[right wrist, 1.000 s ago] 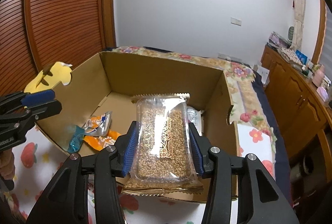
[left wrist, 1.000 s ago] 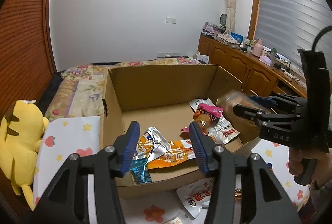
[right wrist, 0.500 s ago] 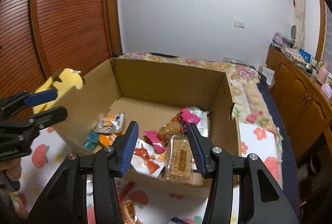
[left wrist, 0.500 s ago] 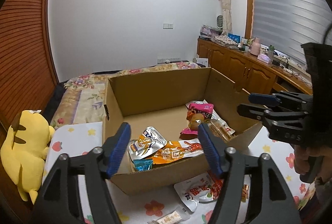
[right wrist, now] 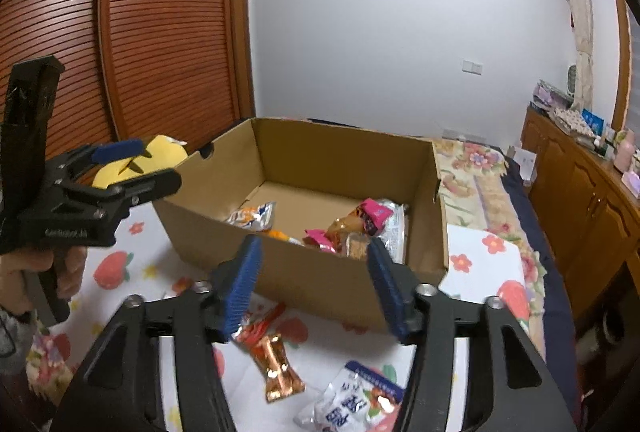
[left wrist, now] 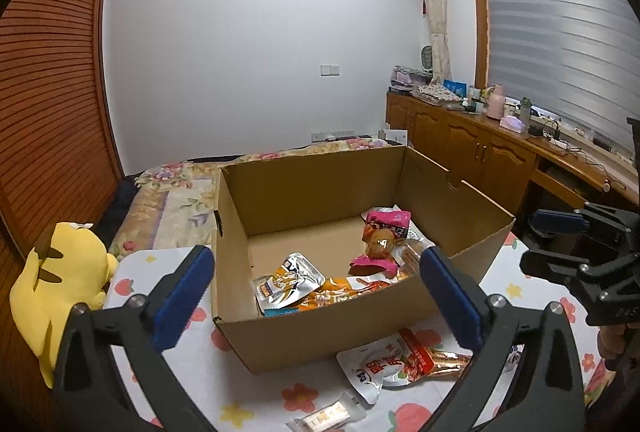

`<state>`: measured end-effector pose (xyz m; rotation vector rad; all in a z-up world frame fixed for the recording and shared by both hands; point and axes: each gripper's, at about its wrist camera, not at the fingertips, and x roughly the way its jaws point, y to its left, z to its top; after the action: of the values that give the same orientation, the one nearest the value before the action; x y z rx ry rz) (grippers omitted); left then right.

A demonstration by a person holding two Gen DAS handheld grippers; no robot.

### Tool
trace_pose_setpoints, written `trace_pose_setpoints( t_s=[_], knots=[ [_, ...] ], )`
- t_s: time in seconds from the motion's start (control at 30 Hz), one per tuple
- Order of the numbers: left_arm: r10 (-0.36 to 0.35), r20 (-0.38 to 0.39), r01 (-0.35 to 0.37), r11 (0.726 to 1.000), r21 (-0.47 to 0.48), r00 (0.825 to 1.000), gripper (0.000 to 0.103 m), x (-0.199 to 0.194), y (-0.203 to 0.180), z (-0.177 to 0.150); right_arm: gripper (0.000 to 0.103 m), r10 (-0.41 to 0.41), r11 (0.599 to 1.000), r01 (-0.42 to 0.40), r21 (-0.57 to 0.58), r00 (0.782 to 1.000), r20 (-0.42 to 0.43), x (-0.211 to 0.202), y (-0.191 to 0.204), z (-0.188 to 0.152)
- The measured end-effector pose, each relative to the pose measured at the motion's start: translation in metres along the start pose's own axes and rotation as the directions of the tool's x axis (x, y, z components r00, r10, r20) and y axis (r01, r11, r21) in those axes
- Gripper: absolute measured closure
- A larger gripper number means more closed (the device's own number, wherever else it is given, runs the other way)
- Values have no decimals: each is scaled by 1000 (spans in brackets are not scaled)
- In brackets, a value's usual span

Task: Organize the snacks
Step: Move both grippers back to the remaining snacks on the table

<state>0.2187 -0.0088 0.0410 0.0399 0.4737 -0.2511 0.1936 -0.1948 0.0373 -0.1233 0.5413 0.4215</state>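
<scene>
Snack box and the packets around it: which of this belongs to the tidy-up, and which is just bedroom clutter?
Job:
- cardboard box
- snack packets inside
- white pouch outside the box
- copper-wrapped bar outside the box
- small bar at the table edge

Clutter:
- yellow plush toy
- floral bedding
- countertop items

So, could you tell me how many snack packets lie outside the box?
4: a white pouch, a red packet, a copper wrapper and a small bar, all before the box; others may be hidden.
</scene>
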Motion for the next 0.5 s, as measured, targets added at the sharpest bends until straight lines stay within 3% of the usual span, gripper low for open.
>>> trace_pose_setpoints(
  t_s=[0.13, 0.5],
  knots=[
    [-12, -2, 12, 1000, 3, 1000, 0, -5, -3, -4, 27, -27, 1000, 27, 8, 1000, 5, -8, -2, -10],
    [-50, -63, 52, 998, 35, 997, 0, -21, -8, -45, 27, -62, 997, 63, 34, 997, -48, -20, -14, -53]
  ],
)
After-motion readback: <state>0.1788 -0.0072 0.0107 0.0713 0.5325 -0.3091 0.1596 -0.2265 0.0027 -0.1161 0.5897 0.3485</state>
